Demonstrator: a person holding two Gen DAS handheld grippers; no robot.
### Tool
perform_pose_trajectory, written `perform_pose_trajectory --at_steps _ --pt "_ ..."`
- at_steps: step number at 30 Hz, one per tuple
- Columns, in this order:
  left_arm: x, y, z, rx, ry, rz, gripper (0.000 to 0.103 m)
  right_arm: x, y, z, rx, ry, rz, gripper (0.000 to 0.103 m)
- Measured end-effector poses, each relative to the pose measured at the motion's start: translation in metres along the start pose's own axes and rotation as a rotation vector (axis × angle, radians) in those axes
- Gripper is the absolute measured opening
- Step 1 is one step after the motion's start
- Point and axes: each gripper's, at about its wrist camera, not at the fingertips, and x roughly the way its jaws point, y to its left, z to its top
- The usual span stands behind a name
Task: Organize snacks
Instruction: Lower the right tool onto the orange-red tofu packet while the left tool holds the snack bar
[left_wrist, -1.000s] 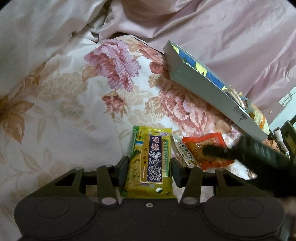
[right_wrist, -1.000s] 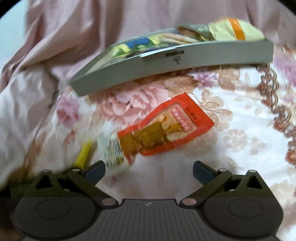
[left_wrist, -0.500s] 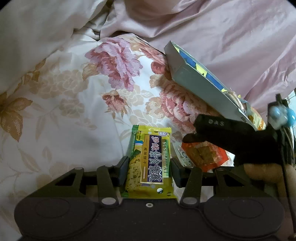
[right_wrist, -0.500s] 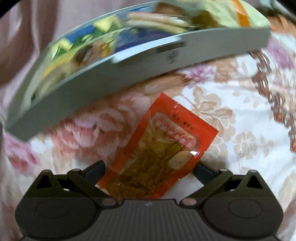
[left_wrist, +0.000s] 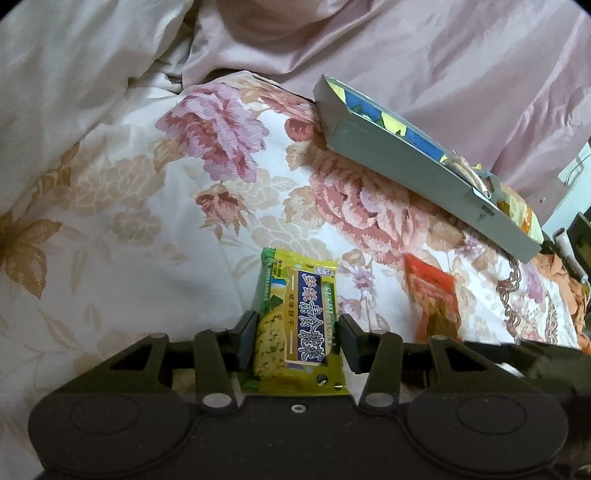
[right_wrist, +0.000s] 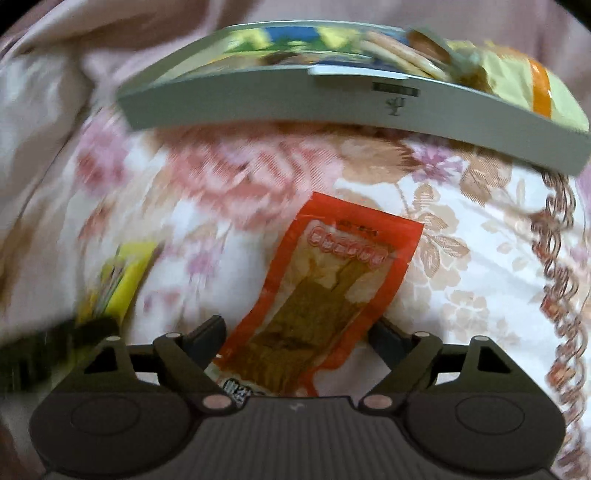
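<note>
My left gripper (left_wrist: 297, 332) is shut on a yellow-green biscuit packet (left_wrist: 295, 325), held just above the floral bedspread. My right gripper (right_wrist: 297, 332) has its jaws closed in against both sides of a red snack packet (right_wrist: 325, 291), which also shows in the left wrist view (left_wrist: 432, 295). A small white packet (right_wrist: 236, 393) lies under the red packet's near end. The grey box (left_wrist: 413, 166) holding several snacks lies tilted on the bed behind; it also shows in the right wrist view (right_wrist: 332, 99). The biscuit packet also shows at the left in the right wrist view (right_wrist: 118, 280), blurred.
A floral bedspread (left_wrist: 147, 206) covers the bed. A pink quilt (left_wrist: 424, 55) is bunched up behind the box. Dark items (left_wrist: 576, 236) stand past the bed's right edge.
My right gripper has moved onto the red packet and narrowed around it, then lowered out of the left wrist view. The left gripper holds the biscuit packet as before.
</note>
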Motion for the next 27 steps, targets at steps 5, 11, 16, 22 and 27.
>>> perform_pose_trajectory --at_steps 5,11,16,22,27 --pt "-0.005 -0.012 -0.008 0.089 0.006 0.027 0.049 -0.023 0.014 -0.035 -0.192 -0.057 -0.008 0.087" --pt "-0.011 -0.027 -0.022 0.195 0.002 0.065 0.049 -0.039 -0.001 -0.056 -0.139 -0.121 0.050 0.089" --pt "-0.011 -0.030 -0.024 0.214 -0.003 0.080 0.053 -0.037 0.000 -0.049 -0.113 -0.175 0.072 0.093" --pt "-0.006 -0.034 -0.026 0.256 -0.002 0.084 0.061 -0.027 0.002 -0.051 -0.108 -0.235 0.061 0.098" --pt "-0.004 -0.035 -0.026 0.270 -0.004 0.085 0.065 -0.018 0.006 -0.050 -0.128 -0.257 0.020 0.102"
